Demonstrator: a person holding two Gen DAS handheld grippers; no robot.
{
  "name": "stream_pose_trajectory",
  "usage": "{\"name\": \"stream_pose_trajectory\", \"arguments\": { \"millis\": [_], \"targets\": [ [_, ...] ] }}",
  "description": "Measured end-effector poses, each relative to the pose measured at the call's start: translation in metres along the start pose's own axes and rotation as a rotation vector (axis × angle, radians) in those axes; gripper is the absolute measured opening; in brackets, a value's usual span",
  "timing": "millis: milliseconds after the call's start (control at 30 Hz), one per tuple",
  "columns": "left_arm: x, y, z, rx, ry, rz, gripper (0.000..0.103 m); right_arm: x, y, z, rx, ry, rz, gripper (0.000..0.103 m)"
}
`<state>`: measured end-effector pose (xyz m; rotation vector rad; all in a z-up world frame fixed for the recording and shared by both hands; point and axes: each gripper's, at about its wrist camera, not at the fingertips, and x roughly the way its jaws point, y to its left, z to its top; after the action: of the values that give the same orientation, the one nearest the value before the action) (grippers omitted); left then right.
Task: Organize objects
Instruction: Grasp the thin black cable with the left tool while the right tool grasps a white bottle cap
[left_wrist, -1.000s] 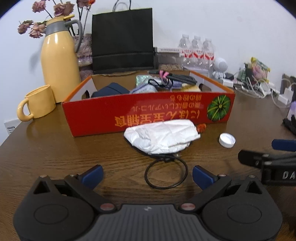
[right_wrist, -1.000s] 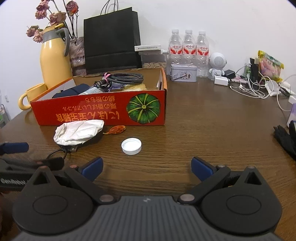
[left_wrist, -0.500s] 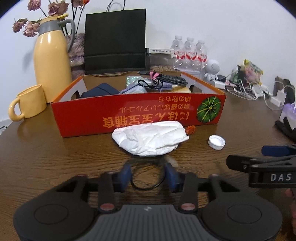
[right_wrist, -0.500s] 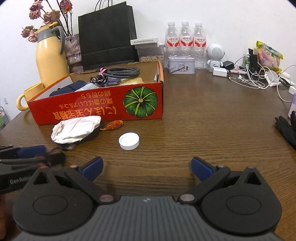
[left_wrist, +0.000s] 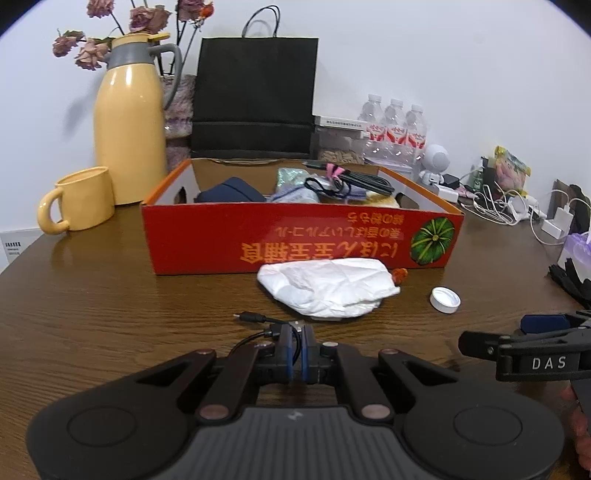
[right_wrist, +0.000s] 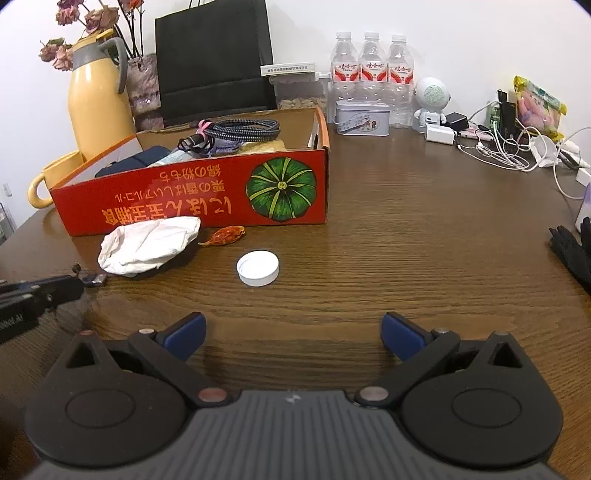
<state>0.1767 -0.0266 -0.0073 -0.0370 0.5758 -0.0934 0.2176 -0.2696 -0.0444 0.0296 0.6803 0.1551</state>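
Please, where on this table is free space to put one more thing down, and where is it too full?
Free: the wide bare wood right of the red box, between the white cap and the cable pile; also the patch left of the crumpled tissue, below the yellow mug. Crowded: the box front and the back wall.

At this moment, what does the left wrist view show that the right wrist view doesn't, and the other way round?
Only the left wrist view shows the left gripper shut on the black cable, plus the whole yellow mug. Only the right wrist view shows the right gripper wide open over bare table, and the tin by the bottles. Both show the red box, crumpled white paper and white cap.
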Motion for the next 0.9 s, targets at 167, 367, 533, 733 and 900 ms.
{"name": "stream_pose_trajectory", "arguments": {
  "millis": [167,367,533,733,900],
  "targets": [
    [-0.002,0.011,0.002,-0.021,-0.011,0.013,0.003,0.008,0.008,0.005,-0.041,0.015,-0.013,0.103],
    [-0.001,0.016,0.002,-0.034,-0.011,0.007,0.003,0.027,0.013,0.018,-0.068,0.023,-0.022,0.103],
    [0.001,0.018,0.001,-0.046,-0.002,-0.001,0.003,0.037,0.016,0.029,-0.087,0.004,0.005,0.072],
    [0.003,0.019,0.001,-0.056,0.008,0.000,0.003,0.028,0.016,0.027,-0.093,-0.035,0.062,0.029],
    [0.002,0.019,0.001,-0.054,-0.005,0.004,0.003,0.017,0.020,0.024,-0.099,-0.084,0.064,0.029]
  ]
}}
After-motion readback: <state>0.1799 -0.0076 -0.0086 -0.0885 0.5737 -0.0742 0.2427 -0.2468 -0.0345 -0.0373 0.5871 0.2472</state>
